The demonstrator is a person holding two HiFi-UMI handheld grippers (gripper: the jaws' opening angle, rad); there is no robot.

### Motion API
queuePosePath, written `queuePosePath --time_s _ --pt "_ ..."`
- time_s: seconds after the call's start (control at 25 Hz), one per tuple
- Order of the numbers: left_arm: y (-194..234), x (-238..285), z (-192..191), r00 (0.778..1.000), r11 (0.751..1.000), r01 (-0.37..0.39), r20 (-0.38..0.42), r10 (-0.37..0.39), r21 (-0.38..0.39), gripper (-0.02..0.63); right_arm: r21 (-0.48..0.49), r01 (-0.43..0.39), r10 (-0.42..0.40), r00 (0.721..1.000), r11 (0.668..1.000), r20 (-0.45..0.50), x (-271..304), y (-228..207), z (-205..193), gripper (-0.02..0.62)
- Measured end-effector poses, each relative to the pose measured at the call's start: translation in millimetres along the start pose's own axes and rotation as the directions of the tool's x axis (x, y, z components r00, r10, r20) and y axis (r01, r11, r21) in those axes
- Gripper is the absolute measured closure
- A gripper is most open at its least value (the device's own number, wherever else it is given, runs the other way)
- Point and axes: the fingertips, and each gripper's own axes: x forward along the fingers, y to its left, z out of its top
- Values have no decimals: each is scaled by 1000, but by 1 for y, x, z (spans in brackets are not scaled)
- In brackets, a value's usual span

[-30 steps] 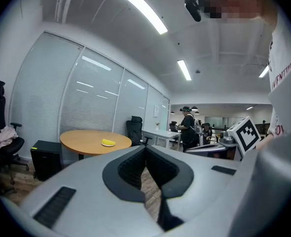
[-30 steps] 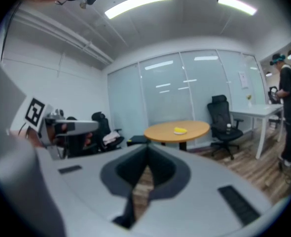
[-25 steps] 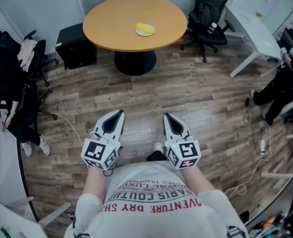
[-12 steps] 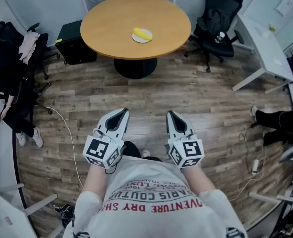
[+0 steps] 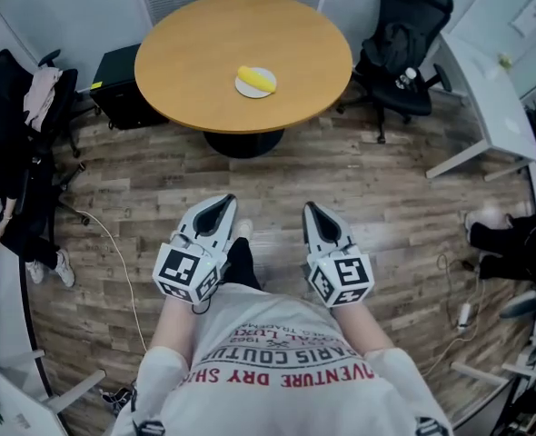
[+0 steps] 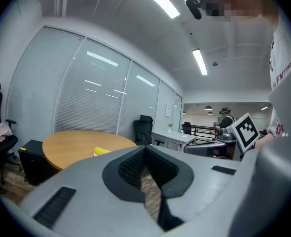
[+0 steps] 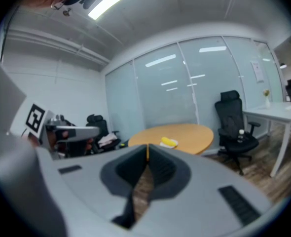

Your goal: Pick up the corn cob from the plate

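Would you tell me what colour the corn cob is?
Yellow; the corn cob shows best in the head view.

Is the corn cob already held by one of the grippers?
No, the corn cob lies on the plate on the round table, well away from the left gripper and right gripper, both shut and empty.

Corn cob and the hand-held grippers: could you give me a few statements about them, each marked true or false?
1. The corn cob lies on a white plate on the round table. True.
2. The right hand-held gripper holds the corn cob. False: it is shut and empty, well short of the table.
3. The left hand-held gripper has its jaws together. True.
4. The plate sits at the table's very edge. False: it lies near the middle.
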Motion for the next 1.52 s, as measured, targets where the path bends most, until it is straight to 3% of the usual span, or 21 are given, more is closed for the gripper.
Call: queuePosePath --time_s 0.36,0.6,0.84,1.0,1.2,1.36,1.52 --pt "108 116 48 998 998 60 17 -61 16 571 16 79 -80 996 997 28 132 -59 60 566" --pt "173 171 67 999 997 47 10 -48 56 571 9 81 -81 996 997 47 214 -80 90 566" --pt "219 196 63 1000 1000 8 -14 -8 22 571 9 55 -55 998 998 12 268 -89 96 566" --pt "241 212 59 999 999 -39 -15 39 -6 571 3 7 -7 1000 1000 -31 304 -99 92 565" --pt "268 235 53 990 990 -140 -24 140 -26 571 -3 -122 121 986 993 -111 358 -113 87 565" --pt "294 253 51 974 973 -226 -33 224 -50 571 -25 -226 217 954 974 -206 405 -120 79 565" --pt "312 270 39 952 950 -303 -53 300 -70 571 -45 -329 296 895 943 -334 443 -132 53 565"
